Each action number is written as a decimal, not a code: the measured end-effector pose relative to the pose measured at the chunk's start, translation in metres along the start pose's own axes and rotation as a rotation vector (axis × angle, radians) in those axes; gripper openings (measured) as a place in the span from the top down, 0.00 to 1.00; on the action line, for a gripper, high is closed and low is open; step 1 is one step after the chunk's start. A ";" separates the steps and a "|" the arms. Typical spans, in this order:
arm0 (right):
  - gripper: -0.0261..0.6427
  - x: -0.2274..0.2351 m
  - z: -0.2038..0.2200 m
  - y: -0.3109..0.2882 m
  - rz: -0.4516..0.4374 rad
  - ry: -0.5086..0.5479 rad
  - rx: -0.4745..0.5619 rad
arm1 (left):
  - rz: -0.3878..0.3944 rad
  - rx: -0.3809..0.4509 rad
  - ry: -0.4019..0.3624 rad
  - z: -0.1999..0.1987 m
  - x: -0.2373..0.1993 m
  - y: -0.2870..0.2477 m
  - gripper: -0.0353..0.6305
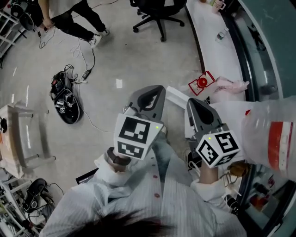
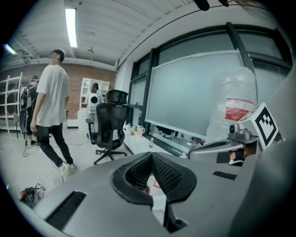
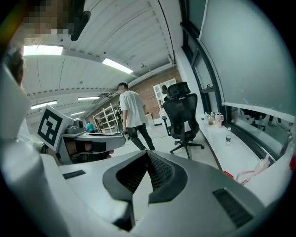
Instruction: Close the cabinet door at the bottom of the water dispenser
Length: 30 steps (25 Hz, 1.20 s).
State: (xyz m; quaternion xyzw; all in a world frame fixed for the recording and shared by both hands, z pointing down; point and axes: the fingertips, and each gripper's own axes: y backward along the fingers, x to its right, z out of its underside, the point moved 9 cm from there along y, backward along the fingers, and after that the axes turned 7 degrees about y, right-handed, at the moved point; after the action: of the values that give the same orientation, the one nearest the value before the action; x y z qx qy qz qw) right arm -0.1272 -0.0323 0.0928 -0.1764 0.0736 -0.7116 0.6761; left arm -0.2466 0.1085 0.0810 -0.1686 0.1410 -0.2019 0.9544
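The water dispenser's big clear bottle with a red label stands at the right of the head view, and also shows in the left gripper view. The cabinet door at its bottom is in no view. I hold both grippers side by side in front of my chest, pointing out over the floor. My left gripper is shut with nothing between its jaws. My right gripper, nearer the bottle, has its jaws closed tip to tip and empty.
A black office chair stands ahead by a white window ledge. A person walks at the far left. Cables and a black device lie on the floor. A red item and pink cloth lie near the dispenser.
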 end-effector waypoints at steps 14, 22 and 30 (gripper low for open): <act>0.94 0.017 -0.015 -0.069 0.187 -0.118 -0.019 | 0.212 -0.093 -0.090 -0.040 -0.064 -0.091 0.93; 0.94 0.015 -0.007 -0.104 0.374 -0.235 -0.007 | 0.398 -0.210 -0.173 -0.037 -0.097 -0.137 0.93; 0.94 0.017 0.034 -0.119 0.516 -0.363 -0.025 | 0.517 -0.331 -0.247 0.013 -0.114 -0.182 0.93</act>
State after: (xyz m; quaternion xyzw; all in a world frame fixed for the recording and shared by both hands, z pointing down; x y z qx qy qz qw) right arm -0.2274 -0.0354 0.1677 -0.2841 0.0029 -0.4724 0.8343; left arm -0.4042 0.0047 0.1844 -0.3030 0.0932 0.0945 0.9437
